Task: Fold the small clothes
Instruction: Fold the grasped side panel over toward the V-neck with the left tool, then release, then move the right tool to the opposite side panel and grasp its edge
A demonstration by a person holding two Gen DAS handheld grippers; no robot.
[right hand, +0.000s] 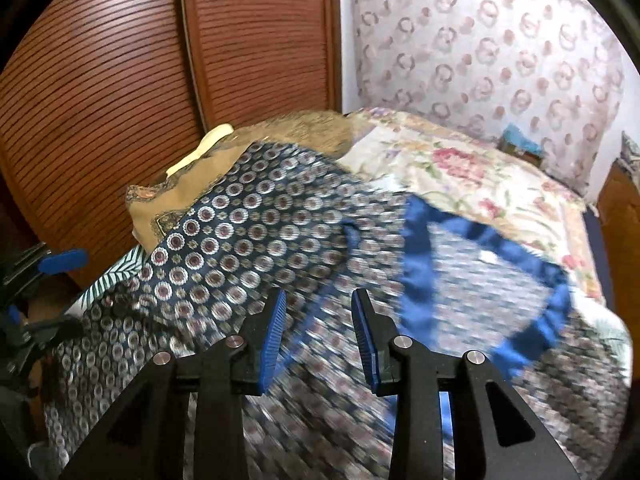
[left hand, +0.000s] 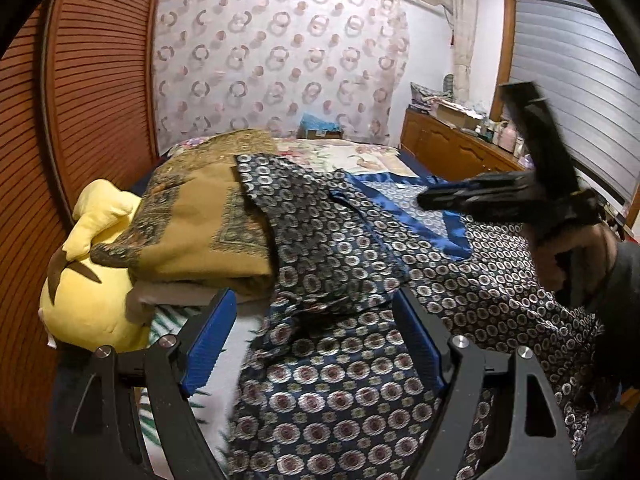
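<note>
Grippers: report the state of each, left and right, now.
Left gripper: open, jaws wide apart, holding nothing, over the patterned navy garment.
Right gripper: open, empty, above the same garment.

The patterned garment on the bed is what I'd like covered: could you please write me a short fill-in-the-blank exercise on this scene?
1. The patterned garment has a collar trimmed in ____ satin.
2. The folded brown cloth rests partly on a ____ plush toy.
3. The jaws of the left gripper stand ____.
4. Nothing lies between the jaws of the ____ gripper either.

Missing words: blue; yellow; open; right
</note>
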